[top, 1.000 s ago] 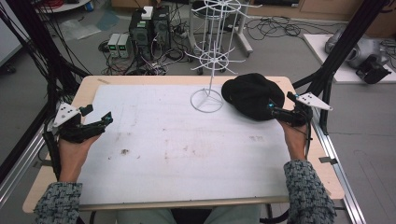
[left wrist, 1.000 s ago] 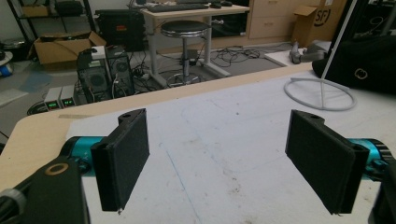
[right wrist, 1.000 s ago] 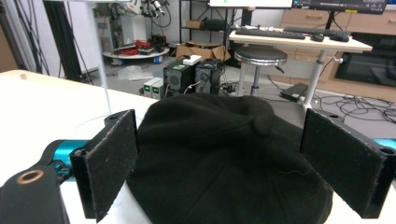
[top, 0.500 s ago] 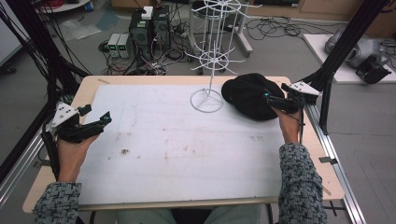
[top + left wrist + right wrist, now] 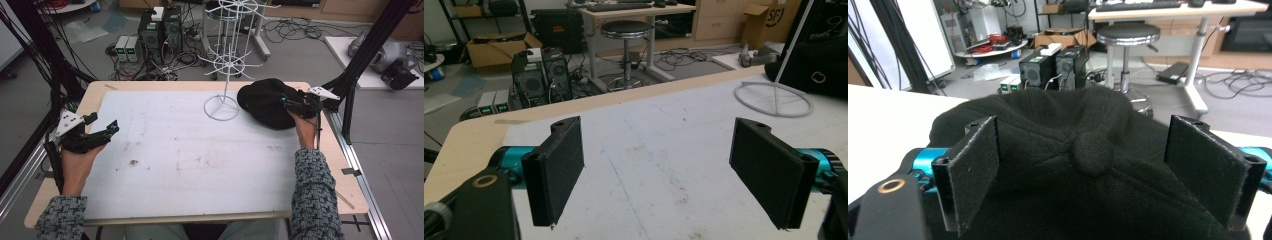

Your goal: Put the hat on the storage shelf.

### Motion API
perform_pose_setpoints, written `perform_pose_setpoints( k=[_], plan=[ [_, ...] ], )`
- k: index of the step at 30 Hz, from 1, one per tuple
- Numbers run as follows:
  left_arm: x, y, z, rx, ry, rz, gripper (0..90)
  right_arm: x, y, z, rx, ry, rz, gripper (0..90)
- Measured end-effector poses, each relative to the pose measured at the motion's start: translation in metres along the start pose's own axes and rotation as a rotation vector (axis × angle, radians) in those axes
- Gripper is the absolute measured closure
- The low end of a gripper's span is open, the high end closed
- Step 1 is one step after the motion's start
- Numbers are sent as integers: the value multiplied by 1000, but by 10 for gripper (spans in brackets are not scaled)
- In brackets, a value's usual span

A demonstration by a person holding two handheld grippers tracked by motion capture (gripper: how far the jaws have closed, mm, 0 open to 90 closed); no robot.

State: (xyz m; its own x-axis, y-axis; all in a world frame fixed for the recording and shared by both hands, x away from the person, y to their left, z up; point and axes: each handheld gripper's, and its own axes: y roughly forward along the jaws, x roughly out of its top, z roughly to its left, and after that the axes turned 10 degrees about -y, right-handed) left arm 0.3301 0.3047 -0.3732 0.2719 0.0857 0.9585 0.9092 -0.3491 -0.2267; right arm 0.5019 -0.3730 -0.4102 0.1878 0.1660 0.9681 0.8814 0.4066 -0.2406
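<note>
Fingers of the right gripper stand wide apart over the black cap, its crown button between them; whether they touch the fabric is unclear. It lies on the counter beside the white wire stand. Left gripper hovers open.

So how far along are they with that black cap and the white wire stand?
Nothing looks finished yet. The black fabric cap lies on the table beside the white wire rack, whose arms are bare. In hand: the right gripper is over the cap's crown, jaws open on either side of its top button, not pressing. The left gripper is open and off to the side. Gripping and lifting remain.
</note>
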Motion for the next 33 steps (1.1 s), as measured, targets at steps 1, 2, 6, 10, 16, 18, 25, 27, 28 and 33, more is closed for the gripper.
perform_pose_setpoints(
  k=[1,2,6,10,16,18,25,27,28,33],
  plan=[
    [0,0,-1,-2,4,3,218,-2,1,0,2,3,5,141],
    [0,0,-1,-2,4,3,219,-4,3,0,-1,5,17,141],
    [0,0,-1,-2,4,3,219,-7,8,2,-6,-13,42,141],
    [0,0,0,-3,5,5,219,-10,11,3,-1,-32,54,142],
    [-2,2,-1,-4,1,13,219,-3,14,10,45,-174,46,141],
    [-2,2,-1,-5,2,15,219,-2,14,11,50,-173,52,141],
    [-3,2,0,-7,-3,14,219,-8,22,12,38,-215,138,138],
    [-3,2,0,-7,-4,16,219,-9,23,12,29,-217,146,137],
    [-4,3,0,-9,-7,16,220,-9,25,14,4,-225,161,138],
    [-4,3,-1,-9,-6,17,221,-8,27,14,3,-252,193,359]
  ],
)
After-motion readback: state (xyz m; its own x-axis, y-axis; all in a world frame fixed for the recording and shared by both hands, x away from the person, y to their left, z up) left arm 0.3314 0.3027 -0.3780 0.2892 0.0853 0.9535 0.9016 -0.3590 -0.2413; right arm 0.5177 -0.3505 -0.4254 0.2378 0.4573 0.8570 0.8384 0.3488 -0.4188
